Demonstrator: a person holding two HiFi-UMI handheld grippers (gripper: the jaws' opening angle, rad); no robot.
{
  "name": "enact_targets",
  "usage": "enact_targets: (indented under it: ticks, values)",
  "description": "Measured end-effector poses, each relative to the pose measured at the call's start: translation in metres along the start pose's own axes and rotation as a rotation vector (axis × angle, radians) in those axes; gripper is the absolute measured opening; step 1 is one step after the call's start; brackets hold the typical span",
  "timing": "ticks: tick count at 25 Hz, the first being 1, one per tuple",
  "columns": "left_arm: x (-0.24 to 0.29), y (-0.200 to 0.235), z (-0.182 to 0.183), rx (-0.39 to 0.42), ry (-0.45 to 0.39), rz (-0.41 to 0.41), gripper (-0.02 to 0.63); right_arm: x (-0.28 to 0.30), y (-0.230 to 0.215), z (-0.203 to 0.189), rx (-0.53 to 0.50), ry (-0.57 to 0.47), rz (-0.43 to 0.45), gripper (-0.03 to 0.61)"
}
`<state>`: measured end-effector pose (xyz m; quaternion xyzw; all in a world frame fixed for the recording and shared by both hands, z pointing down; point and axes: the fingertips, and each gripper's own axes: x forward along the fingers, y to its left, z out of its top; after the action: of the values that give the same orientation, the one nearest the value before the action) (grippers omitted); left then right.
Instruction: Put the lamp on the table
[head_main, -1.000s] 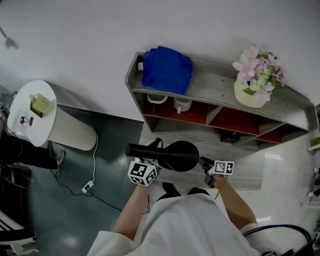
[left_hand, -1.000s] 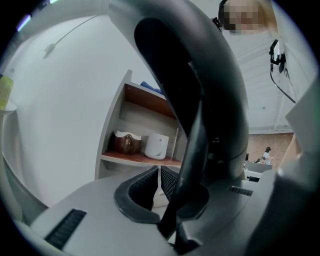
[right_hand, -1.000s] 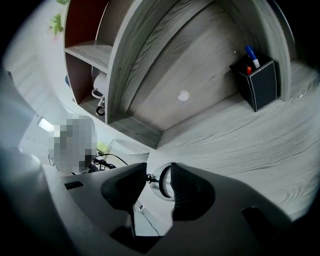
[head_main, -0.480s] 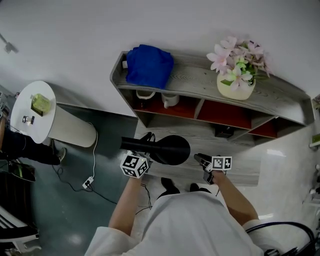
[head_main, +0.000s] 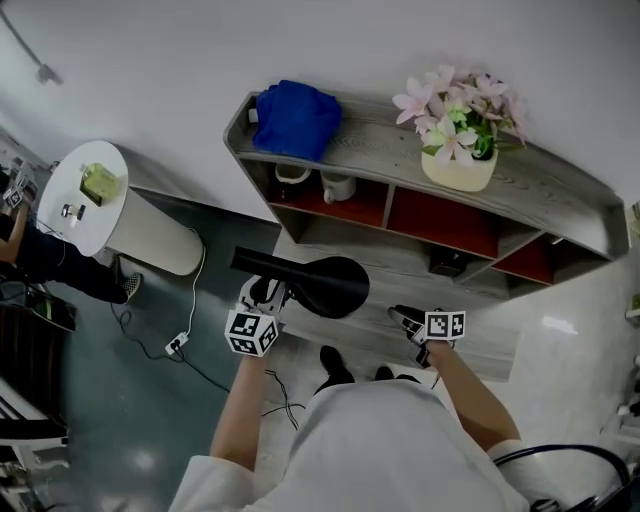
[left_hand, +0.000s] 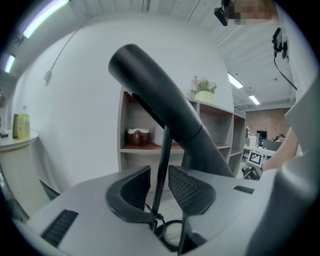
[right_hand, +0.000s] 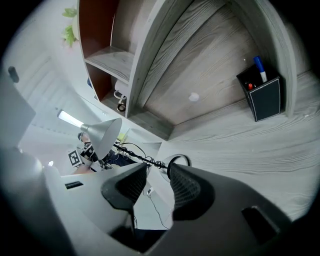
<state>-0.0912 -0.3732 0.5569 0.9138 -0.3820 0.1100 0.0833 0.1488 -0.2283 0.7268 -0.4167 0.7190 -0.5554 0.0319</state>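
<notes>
While it is carried in the air in front of the shelves (head_main: 530, 195), the lamp (head_main: 320, 285) rests on no table.

The left gripper (left_hand: 159, 176) has its jaws pinched on the lamp's thin rod (left_hand: 163, 150), with the dark shade leaning toward the upper left of that frame. The right gripper (right_hand: 159, 172) has its jaws drawn close on the rod's far end, beside a wire loop (right_hand: 178, 161). The likely trouble is the heavy shade swinging the slim rod round in so narrow a grip, or the loose cord (right_hand: 131, 150) catching on the shelves. Only the head view shows the round white table (head_main: 90, 235) at the left edge, well apart from the lamp. Only the right gripper view shows the cord tangled along the rod. Only the left gripper view shows the pinch on the rod.
</notes>
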Motion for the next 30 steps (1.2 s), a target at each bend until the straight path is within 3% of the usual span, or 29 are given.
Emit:
enact_targets:
  ticks: [5,10,15,18,22,30]
  values:
    - [-0.04,-0.015,-0.009,-0.015,-0.001,0.097,0.104,-0.021,0.014,0.0,-0.06,0.027,0.067,0.14]
    - [-0.086,-0.061,-0.019,-0.09,-0.029,0.163,0.099,-0.045,0.038,-0.009,-0.132,0.055,0.148,0.051]
    - [-0.137,-0.114,-0.031,-0.168,-0.059,0.221,0.045,-0.065,0.061,-0.024,-0.233,0.061,0.21,0.031]
    - [-0.167,-0.139,-0.048,-0.227,-0.033,0.258,0.011,-0.074,0.075,-0.036,-0.268,0.047,0.248,0.025]
    - [-0.203,-0.167,-0.066,-0.311,-0.013,0.247,0.011,-0.084,0.092,-0.06,-0.26,0.04,0.288,0.018]
    - [-0.262,-0.192,-0.091,-0.37,-0.003,0.188,0.01,-0.105,0.133,-0.121,-0.278,0.029,0.31,0.018]
